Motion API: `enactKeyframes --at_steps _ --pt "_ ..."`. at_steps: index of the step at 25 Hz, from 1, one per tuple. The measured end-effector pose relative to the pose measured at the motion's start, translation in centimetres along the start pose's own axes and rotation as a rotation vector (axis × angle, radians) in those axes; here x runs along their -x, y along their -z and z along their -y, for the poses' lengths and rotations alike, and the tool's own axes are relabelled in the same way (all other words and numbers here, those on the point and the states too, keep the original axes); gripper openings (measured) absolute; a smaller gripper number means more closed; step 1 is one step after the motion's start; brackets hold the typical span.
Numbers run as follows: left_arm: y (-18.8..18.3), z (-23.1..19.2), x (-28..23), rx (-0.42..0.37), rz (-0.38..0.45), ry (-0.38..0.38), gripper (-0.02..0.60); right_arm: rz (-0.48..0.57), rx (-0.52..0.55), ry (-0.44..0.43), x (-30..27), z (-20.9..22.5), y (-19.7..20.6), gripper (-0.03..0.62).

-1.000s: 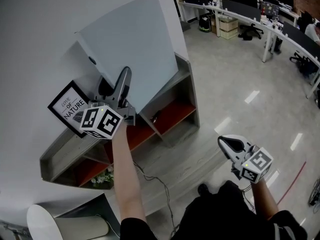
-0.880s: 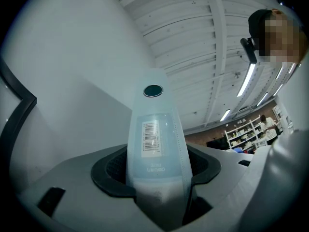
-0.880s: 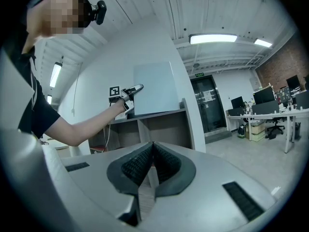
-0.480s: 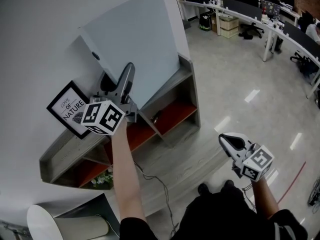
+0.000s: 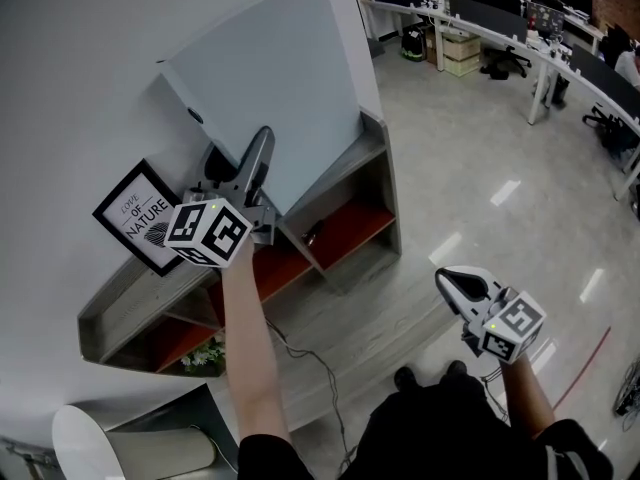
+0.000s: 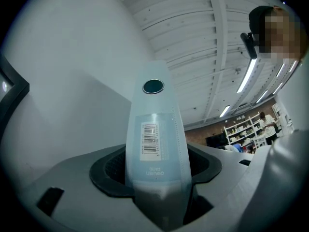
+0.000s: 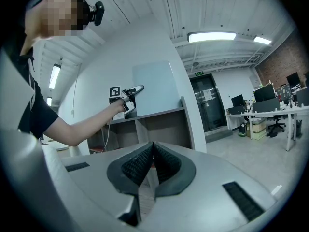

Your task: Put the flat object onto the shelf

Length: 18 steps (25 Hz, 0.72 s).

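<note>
We pinch the pale-blue flat rectangular board (image 5: 270, 78), rising 12 o'clock from our left gripper (image 5: 240, 158), jaws just easing wider; right gripper (image 5: 450, 280) closed.

Glossy grey floor (image 5: 450, 168) ahead of the right tongs (image 5: 448, 280) — office desks (image 5: 520, 38) far beyond them, white wall (image 5: 80, 58) to their left, strip light (image 7: 211, 36) overhead.

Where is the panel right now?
Head view, upper left: the panel stands on the shelf top against the wall, right of the frame, in the left gripper, its jaws having just opened slightly.
</note>
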<state>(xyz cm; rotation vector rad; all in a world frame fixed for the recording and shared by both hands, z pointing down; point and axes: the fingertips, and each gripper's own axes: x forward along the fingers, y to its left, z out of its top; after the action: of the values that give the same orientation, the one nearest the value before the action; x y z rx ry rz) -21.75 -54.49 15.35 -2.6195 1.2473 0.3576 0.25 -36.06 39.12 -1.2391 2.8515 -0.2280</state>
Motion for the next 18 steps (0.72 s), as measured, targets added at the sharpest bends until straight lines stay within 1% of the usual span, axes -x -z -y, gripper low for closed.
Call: enactKeyframes --at_steps 13,18 --pt "0.08 0.03 -0.09 -0.012 0.001 0.017 0.341 -0.012 -0.013 -0.013 -0.16 -0.15 0.51 0.011" --pt "0.12 0.19 -0.03 -0.027 -0.002 0.023 0.345 -0.011 -0.017 -0.003 0.02 -0.03 0.57 0.011"
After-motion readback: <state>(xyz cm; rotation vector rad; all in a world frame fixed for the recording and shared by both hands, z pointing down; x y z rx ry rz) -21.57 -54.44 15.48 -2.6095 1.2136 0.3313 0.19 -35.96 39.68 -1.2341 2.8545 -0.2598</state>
